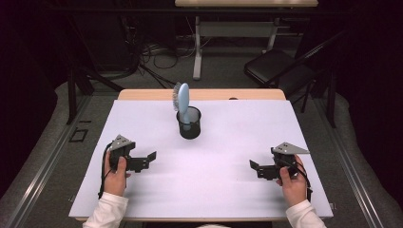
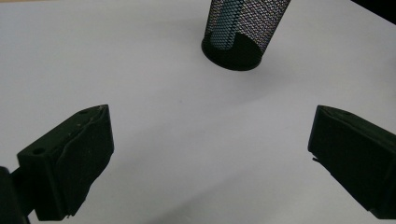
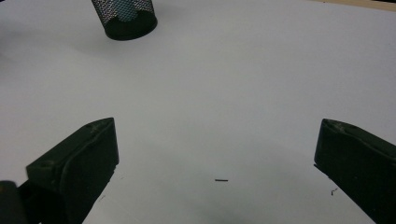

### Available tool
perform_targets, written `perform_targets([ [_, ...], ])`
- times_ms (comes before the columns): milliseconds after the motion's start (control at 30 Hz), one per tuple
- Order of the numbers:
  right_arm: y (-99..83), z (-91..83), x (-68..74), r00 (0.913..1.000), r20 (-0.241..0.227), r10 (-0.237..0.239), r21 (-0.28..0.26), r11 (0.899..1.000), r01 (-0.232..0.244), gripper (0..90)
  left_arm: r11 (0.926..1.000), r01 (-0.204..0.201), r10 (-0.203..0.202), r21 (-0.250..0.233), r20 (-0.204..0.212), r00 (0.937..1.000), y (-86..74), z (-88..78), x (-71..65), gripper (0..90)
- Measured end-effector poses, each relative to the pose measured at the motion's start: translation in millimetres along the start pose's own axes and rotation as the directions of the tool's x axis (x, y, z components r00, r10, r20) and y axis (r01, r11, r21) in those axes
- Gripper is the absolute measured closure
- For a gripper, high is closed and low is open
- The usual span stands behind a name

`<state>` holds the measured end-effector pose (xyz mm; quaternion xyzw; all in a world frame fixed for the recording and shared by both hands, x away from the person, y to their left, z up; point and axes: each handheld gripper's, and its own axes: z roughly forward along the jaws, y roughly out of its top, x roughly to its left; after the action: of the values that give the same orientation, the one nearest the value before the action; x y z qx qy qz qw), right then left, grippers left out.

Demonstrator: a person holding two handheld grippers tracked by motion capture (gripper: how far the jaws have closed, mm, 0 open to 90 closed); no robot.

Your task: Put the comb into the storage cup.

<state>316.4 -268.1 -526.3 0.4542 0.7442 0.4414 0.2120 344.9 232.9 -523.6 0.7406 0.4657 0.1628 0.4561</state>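
High overview; two low tool-cameras

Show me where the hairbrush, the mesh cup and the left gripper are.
hairbrush point(image 1: 183, 97): high view, on its light blue back.
mesh cup point(image 2: 243, 28): left gripper view, on its black mesh wall.
left gripper point(image 1: 151, 157): high view, between its open fingertips.

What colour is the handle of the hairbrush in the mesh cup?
Light blue; the hairbrush shows best in the high view.

A large white sheet point(image 1: 228, 156) covers most of a light wooden table point(image 1: 142, 94), whose bare edge shows along the far side. Beyond the table stand a black folding chair point(image 1: 273, 66) on the grey floor, the white metal legs of a second desk point(image 1: 237, 31), and a tangle of dark cables point(image 1: 157, 52).
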Motion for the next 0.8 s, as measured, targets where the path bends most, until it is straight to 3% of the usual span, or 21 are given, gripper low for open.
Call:
perform_targets([
  [800,-0.4,-0.6,-1.5,0.9999,0.011,-0.007,-0.002,1.0,0.007,0.0,0.9999,0.008,-0.008,-0.011,-0.002,1.0,-0.5,-1.7,2.0,0.5],
])
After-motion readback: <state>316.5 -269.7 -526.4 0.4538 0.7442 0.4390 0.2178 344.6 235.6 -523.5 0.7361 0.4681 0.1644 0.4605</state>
